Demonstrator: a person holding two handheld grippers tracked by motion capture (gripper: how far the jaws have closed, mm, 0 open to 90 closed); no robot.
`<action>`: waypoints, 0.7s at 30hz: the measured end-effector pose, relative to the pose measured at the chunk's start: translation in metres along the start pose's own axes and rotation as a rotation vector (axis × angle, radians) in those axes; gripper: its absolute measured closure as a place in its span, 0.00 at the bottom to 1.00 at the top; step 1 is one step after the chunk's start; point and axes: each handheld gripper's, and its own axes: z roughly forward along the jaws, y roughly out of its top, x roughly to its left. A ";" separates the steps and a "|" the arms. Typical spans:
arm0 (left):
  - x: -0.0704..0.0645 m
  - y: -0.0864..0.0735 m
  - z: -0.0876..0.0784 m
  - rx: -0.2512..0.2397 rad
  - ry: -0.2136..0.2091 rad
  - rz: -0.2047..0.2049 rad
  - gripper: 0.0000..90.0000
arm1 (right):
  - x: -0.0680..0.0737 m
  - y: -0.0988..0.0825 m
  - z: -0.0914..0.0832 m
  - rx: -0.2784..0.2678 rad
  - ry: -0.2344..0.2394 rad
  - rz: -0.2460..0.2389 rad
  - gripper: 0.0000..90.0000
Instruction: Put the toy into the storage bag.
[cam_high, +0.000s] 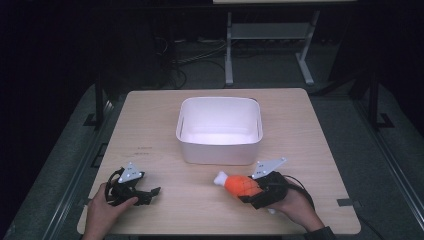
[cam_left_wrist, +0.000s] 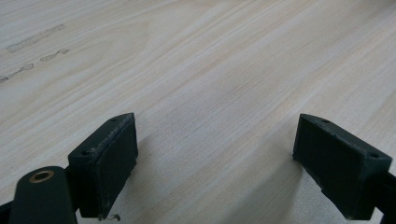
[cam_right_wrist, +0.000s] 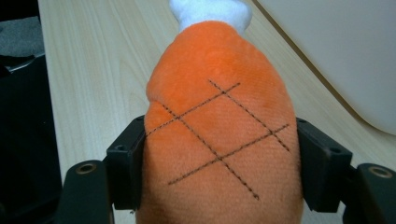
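Note:
An orange plush drumstick (cam_high: 239, 184) with a white bone end hangs low over the front right of the table, in front of the white bin. My right gripper (cam_high: 246, 193) is shut on its thick end. In the right gripper view the plush drumstick (cam_right_wrist: 219, 107) bulges between the two black pads, its white tip pointing away, and my right gripper (cam_right_wrist: 219, 168) presses it from both sides. At the front left, my left gripper (cam_high: 151, 193) rests low by the table, held by a hand. Its jaws (cam_left_wrist: 215, 158) stand wide open over bare wood, nothing between them.
A white rectangular bin (cam_high: 220, 150) stands open-topped at the middle of the light wooden table (cam_high: 150, 125), its wall close beyond the toy (cam_right_wrist: 345, 56). Dark floor, cables and a metal table frame (cam_high: 229, 55) lie past the far edge.

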 end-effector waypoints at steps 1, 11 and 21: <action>0.000 0.000 0.000 0.000 0.000 0.000 0.15 | 0.000 0.000 0.000 0.000 0.000 0.000 0.33; 0.000 0.000 0.000 0.000 0.000 -0.001 0.15 | -0.002 -0.001 -0.020 -0.024 0.008 -0.022 0.33; 0.000 0.000 0.000 -0.002 -0.001 -0.004 0.15 | -0.007 0.008 -0.040 -0.040 0.018 -0.054 0.32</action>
